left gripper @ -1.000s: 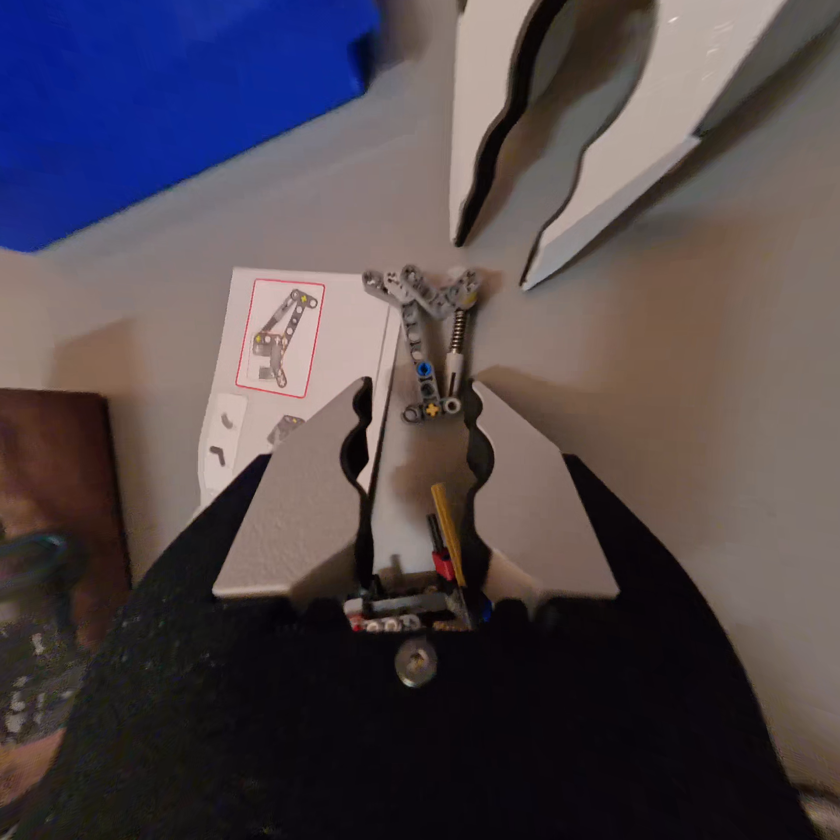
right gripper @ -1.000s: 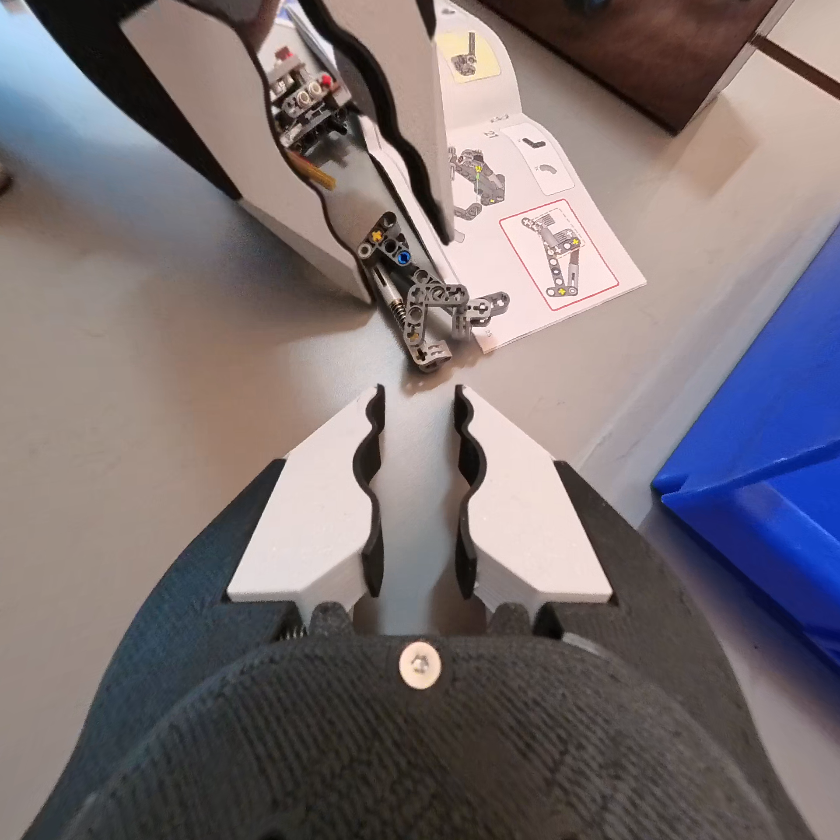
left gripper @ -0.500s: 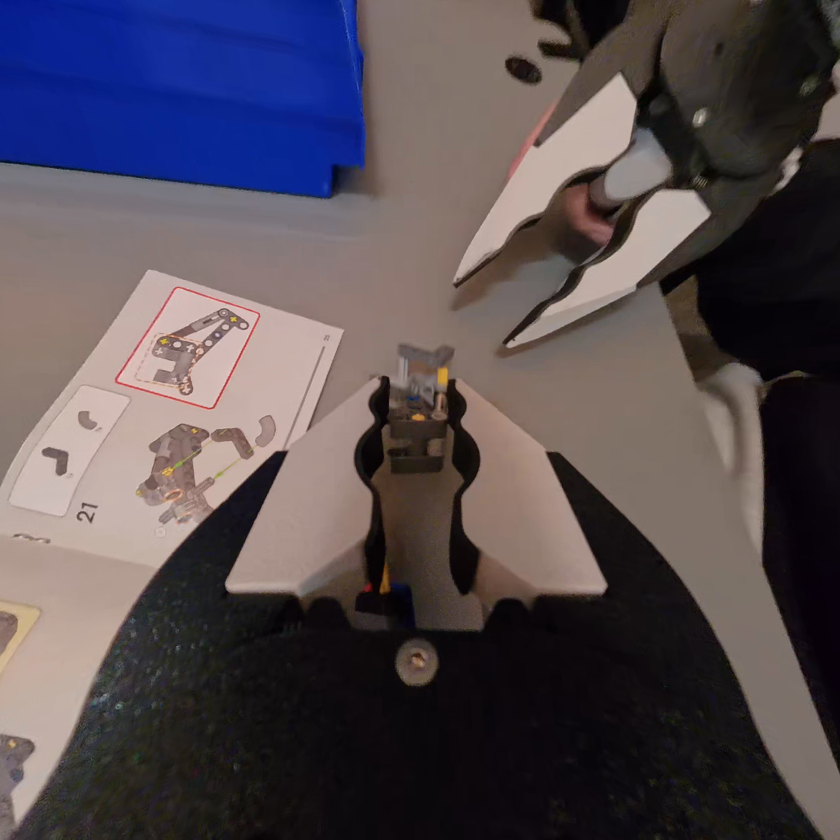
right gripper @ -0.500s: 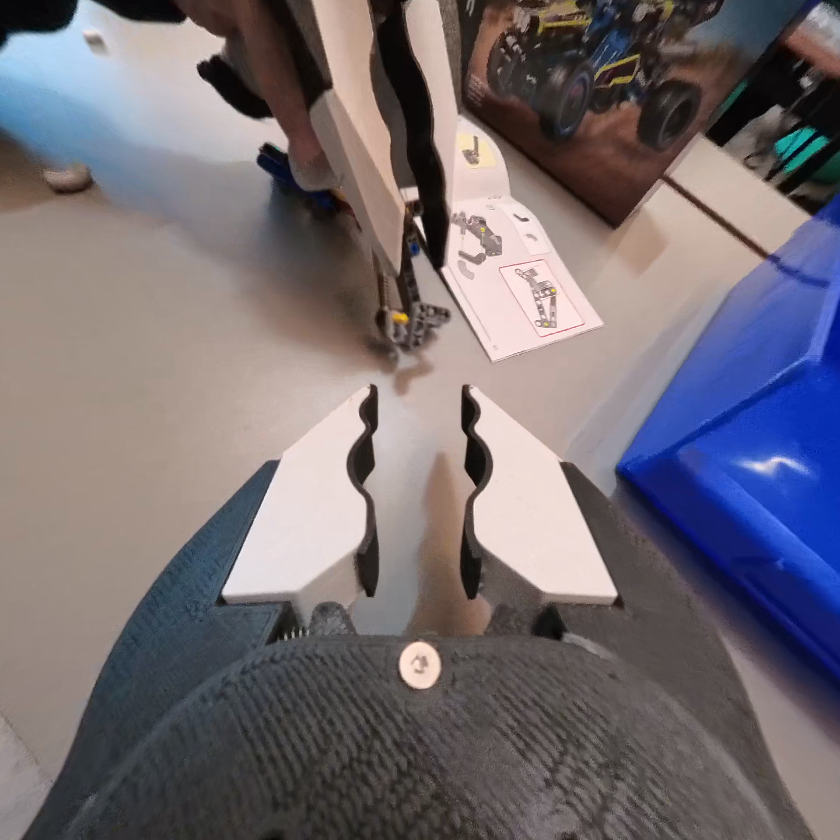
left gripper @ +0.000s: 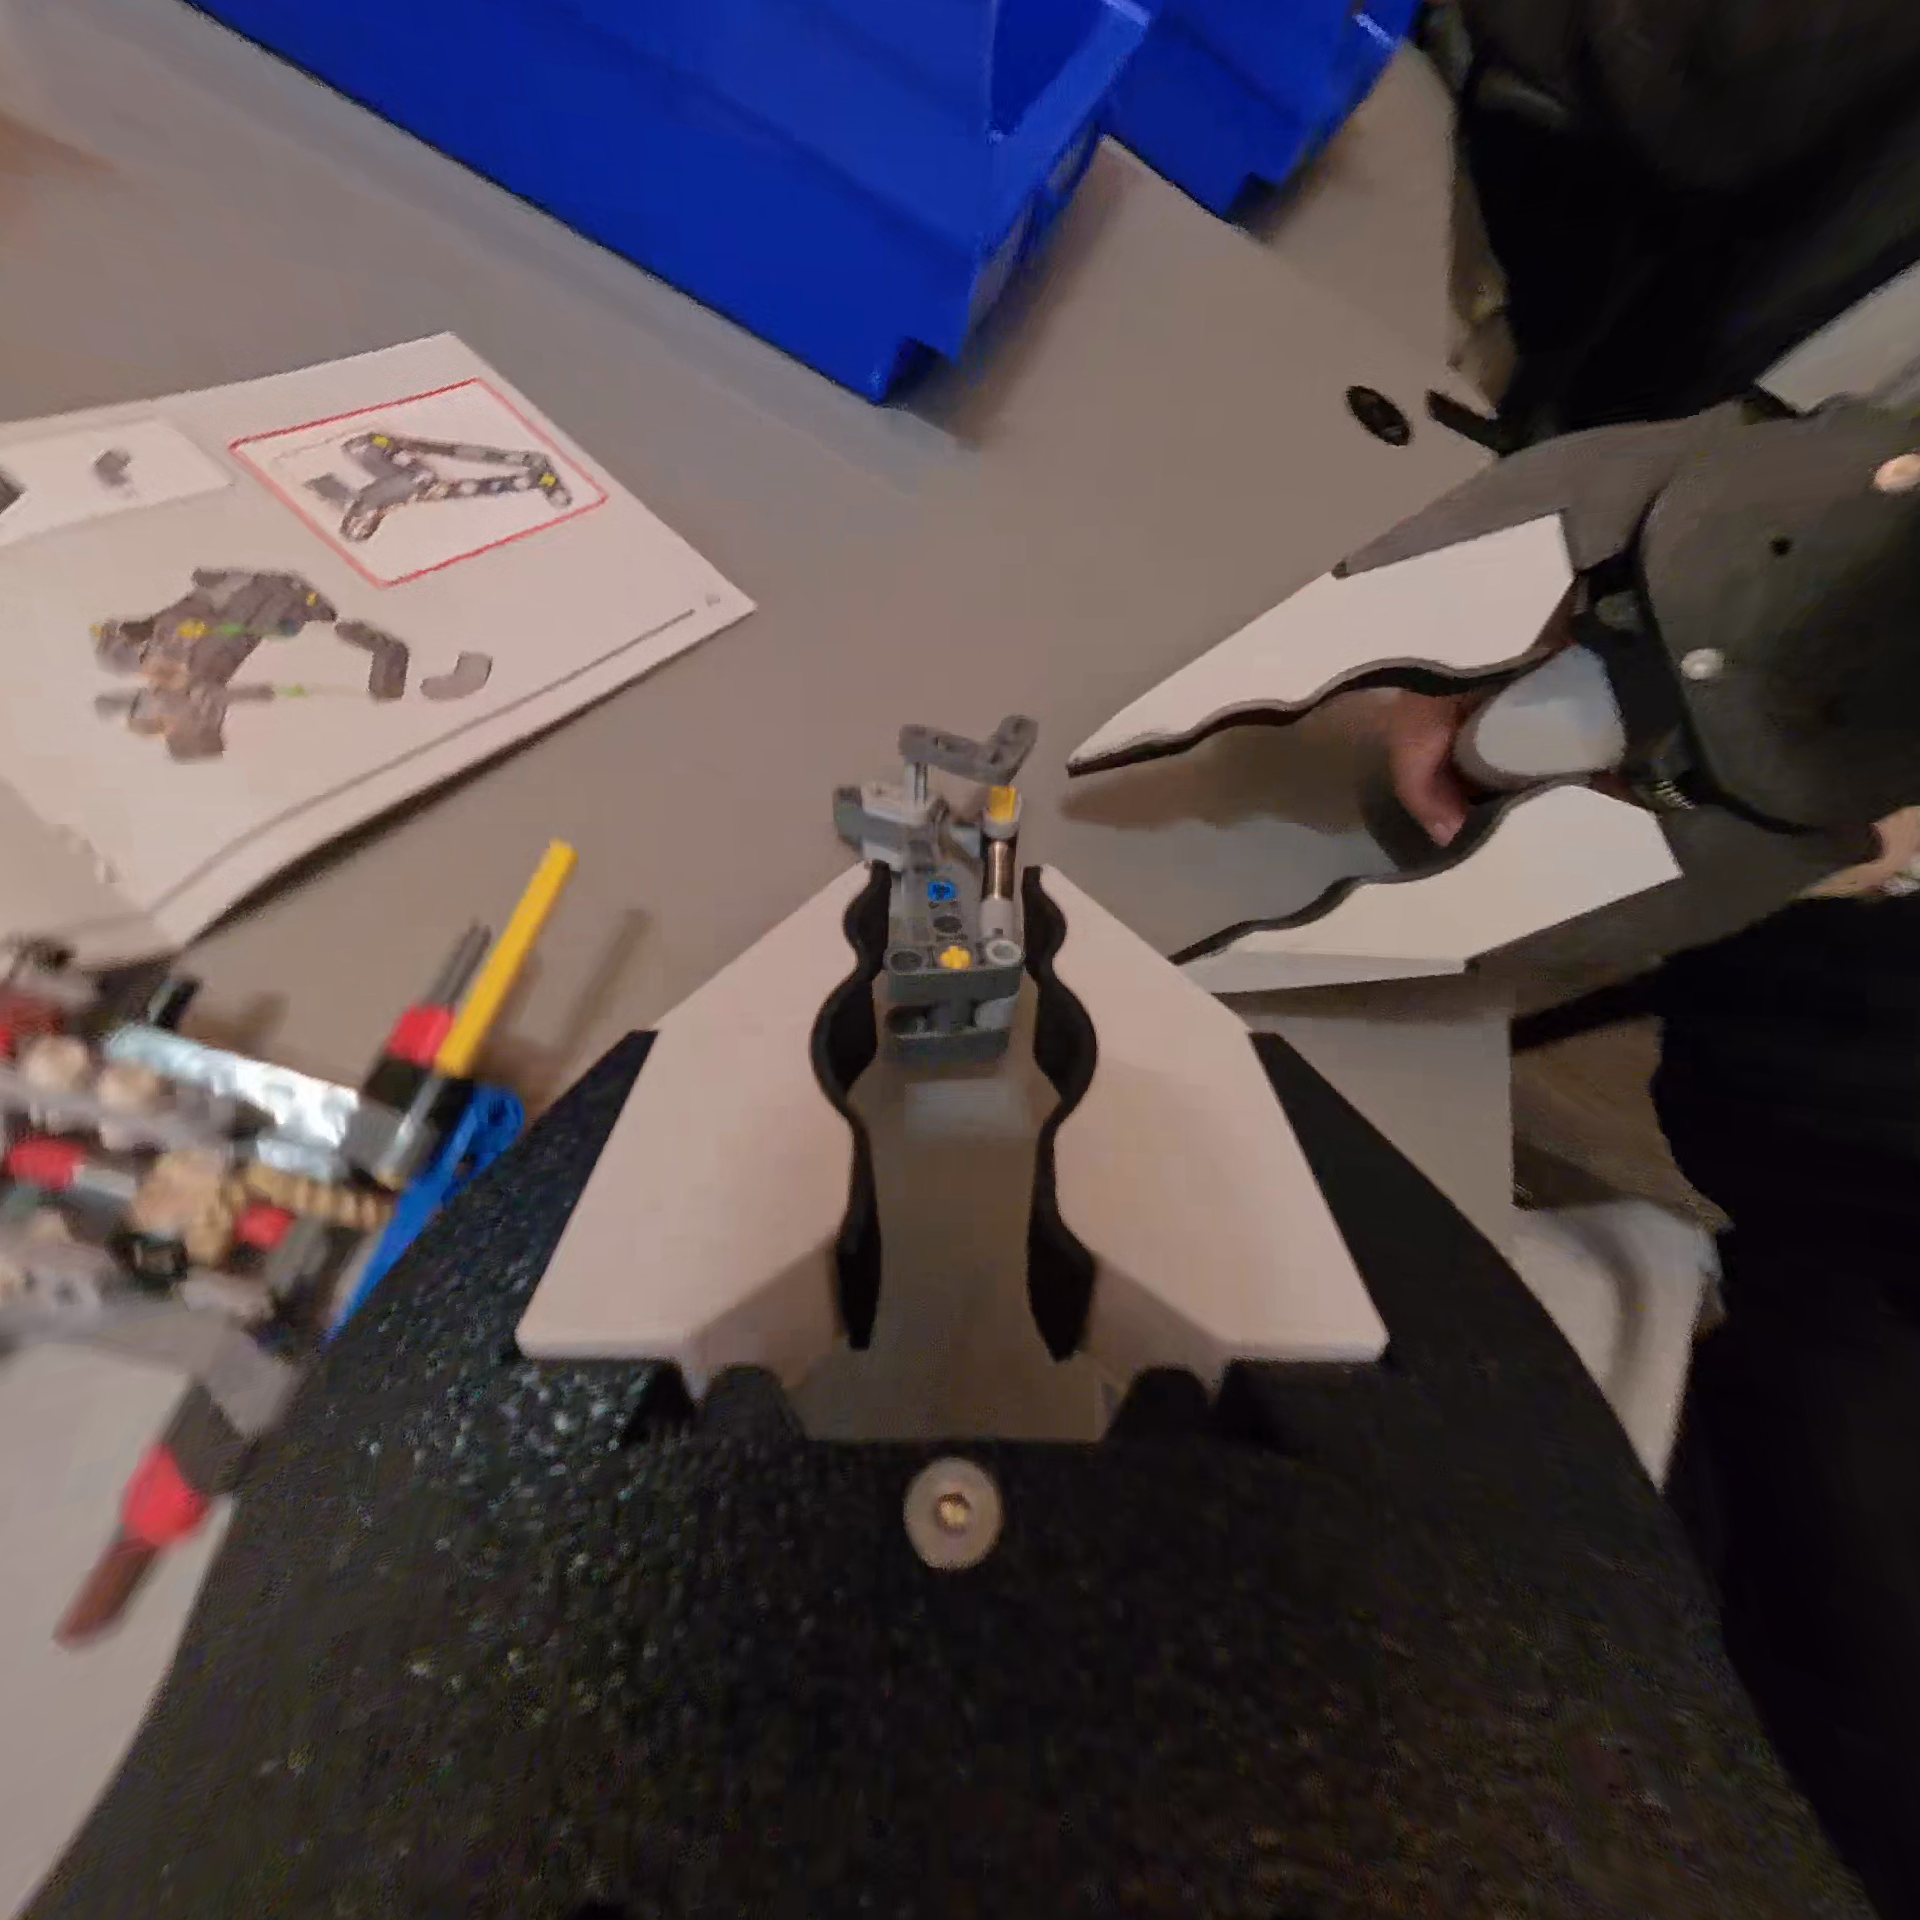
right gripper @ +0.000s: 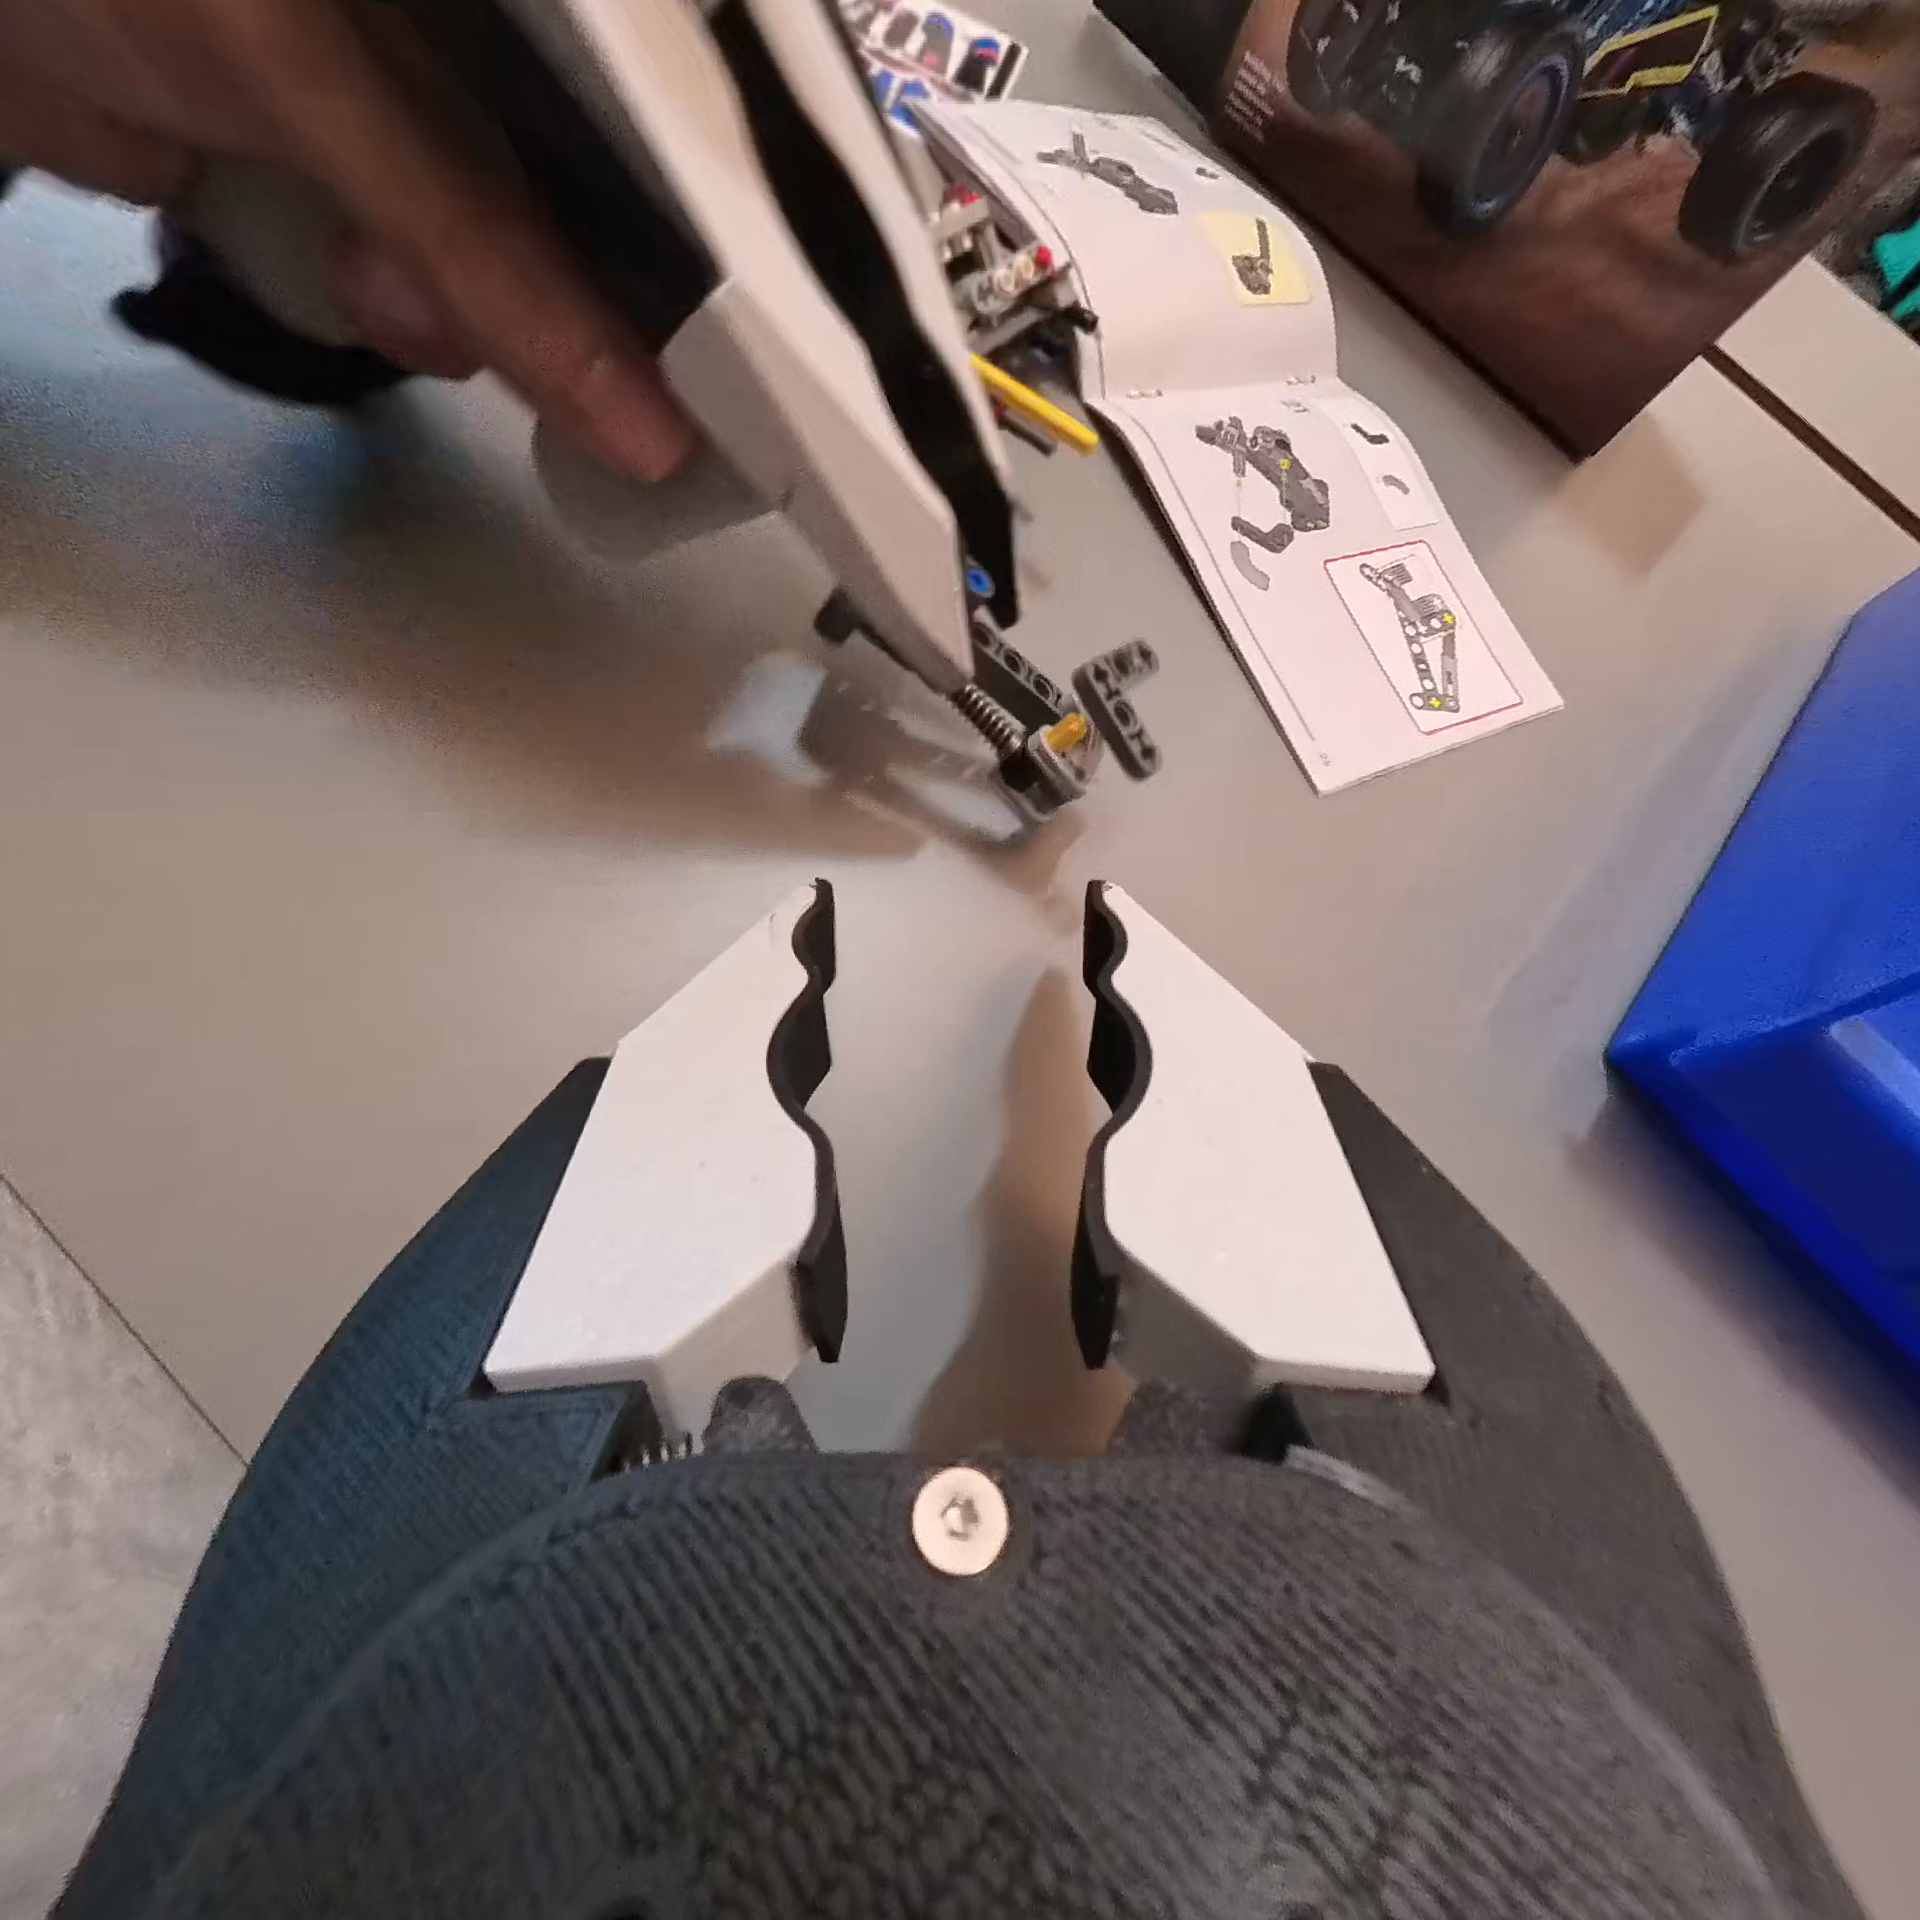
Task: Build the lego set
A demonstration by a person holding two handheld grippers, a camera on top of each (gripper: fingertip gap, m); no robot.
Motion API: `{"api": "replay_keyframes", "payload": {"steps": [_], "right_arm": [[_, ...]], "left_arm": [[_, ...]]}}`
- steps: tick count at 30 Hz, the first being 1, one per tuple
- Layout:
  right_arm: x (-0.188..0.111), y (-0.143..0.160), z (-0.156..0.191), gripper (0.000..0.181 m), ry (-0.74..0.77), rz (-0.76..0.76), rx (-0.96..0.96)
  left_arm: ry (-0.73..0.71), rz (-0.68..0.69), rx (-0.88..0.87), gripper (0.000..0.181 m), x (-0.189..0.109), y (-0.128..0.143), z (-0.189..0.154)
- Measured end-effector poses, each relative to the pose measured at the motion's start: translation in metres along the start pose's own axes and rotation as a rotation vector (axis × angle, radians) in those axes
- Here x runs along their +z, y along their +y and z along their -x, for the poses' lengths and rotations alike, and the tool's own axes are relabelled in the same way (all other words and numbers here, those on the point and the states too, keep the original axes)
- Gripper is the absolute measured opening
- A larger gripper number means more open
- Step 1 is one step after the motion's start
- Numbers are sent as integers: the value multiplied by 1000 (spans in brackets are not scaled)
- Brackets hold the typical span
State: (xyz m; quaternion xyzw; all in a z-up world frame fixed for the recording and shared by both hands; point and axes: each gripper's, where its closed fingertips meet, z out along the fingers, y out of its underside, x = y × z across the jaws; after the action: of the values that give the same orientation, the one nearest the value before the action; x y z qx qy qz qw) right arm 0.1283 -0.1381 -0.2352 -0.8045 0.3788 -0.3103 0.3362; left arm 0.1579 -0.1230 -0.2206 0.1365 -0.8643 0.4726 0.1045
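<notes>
Lifted off table: left gripper (left gripper: 951, 914) pinching grey assy (left gripper: 940, 883); right gripper (right gripper: 956, 914) fingers spread.

We find a small grey lego subassembly (left gripper: 948, 914) with spring shock, blue pin and yellow axle clamped between the left tongs (left gripper: 951, 883). A larger partial build (left gripper: 187, 1174) lies on the counter (left gripper: 935, 499) beside them.

Two grippers (left gripper: 951, 914) (right gripper: 956, 904) — one booklet (left gripper: 343, 623) — two bins (left gripper: 727, 135).

Glossy blue plastic bins (left gripper: 790, 145); matt table (left gripper: 1039, 499)
</notes>
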Motion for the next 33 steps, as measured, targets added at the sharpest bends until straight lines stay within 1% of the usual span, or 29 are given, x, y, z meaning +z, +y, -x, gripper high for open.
{"api": "replay_keyframes", "payload": {"steps": [2,4,6,8,10,13,15,17,19,21,23,25,27,28,29,31,33], "right_arm": [[4,0,3,47,9,25,17],[6,-4,6,44,33,19,2],[6,-5,11,40,33,22,-4],[5,-1,12,40,35,51,48],[0,-2,14,40,26,48,92],[-8,0,6,38,61,44,201],[-7,3,6,40,41,50,330],[-3,-1,11,40,13,13,447],[-1,-4,14,38,16,-14,488],[1,1,16,43,36,28,478],[1,-1,19,48,46,45,473],[-2,-9,17,52,98,11,467],[-5,-21,20,56,142,-56,457],[-5,-25,22,58,159,-80,464],[-3,-28,24,58,163,-92,474],[5,-31,30,53,158,-79,470],[15,-28,37,57,155,-27,432]], "left_arm": [[-103,-11,5,22,-2,11,2],[-158,-19,45,26,-5,14,-2],[-168,-28,99,27,-8,12,-9],[-180,-7,157,34,-13,10,-10],[-188,-20,238,36,-23,-1,-7],[-128,9,397,34,-32,-15,-6],[-89,87,495,32,-28,-15,0],[-24,165,556,32,-20,-12,4],[9,203,640,33,-11,-14,11],[75,195,724,36,-2,-20,12],[205,245,715,37,4,-13,4],[274,281,684,40,9,-11,-1],[293,317,677,42,12,-7,0],[287,344,677,46,12,-2,4],[276,369,681,45,12,3,9],[285,356,660,38,10,5,10],[272,336,634,32,6,7,12]]}}
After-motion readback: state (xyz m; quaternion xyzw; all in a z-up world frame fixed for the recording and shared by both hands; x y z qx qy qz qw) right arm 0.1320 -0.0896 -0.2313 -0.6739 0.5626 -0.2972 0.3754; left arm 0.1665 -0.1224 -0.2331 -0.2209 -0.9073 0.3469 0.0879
